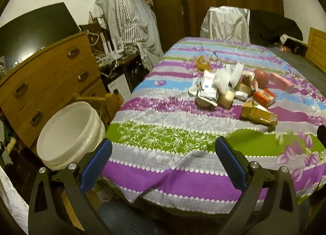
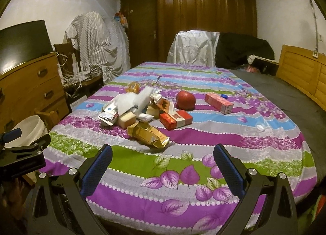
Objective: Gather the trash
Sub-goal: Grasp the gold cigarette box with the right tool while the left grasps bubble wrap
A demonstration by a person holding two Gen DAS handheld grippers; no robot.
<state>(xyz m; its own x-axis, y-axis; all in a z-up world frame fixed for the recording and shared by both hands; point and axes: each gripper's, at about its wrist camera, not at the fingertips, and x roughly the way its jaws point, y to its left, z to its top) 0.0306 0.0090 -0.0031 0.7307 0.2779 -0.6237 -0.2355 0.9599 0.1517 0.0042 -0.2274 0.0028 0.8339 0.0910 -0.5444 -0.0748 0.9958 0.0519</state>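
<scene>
Both the left gripper (image 1: pixel 163 165) and right gripper (image 2: pixel 163 169) hover wide apart and empty over the bed's near edge. The crumpled gold foil wrapper (image 2: pixel 147 134) lies nearest, probably the easiest pickup. The white plastic bucket (image 1: pixel 67 133) stands beside the bed's near left corner, within reach for drops.

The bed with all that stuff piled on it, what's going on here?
A person holds a gripper in each hand, facing a bed with a heap of trash: a gold wrapper, an orange-red box, a pink box, crumpled papers and a red round object. The left gripper and right gripper are both open and hold nothing. A white bucket sits beside the bed, apparently empty.
</scene>
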